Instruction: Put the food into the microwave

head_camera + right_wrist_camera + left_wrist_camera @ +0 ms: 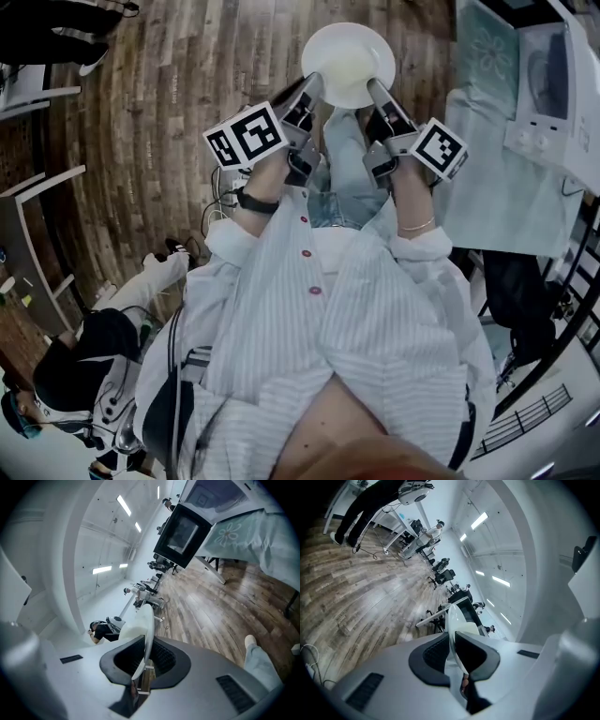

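A white plate [347, 42] with pale food [349, 66] on it hangs over the wooden floor, carried between both grippers. My left gripper [316, 82] is shut on the plate's left rim, my right gripper [373, 86] on its right rim. In the left gripper view the plate's edge [456, 617] runs between the dark pads [436, 656] of the gripper [452, 644]. The right gripper view shows the plate [140, 625] clamped the same way in the gripper [143, 656]. The white microwave [544, 80] stands at the right on a table; its dark front [182, 532] faces the right gripper.
A pale green cloth with a flower print [487, 141] covers the microwave's table [234, 534]. Desks [37, 197] stand at the left, and a seated person [84, 361] is at the lower left. Further desks and chairs [440, 576] line the far room.
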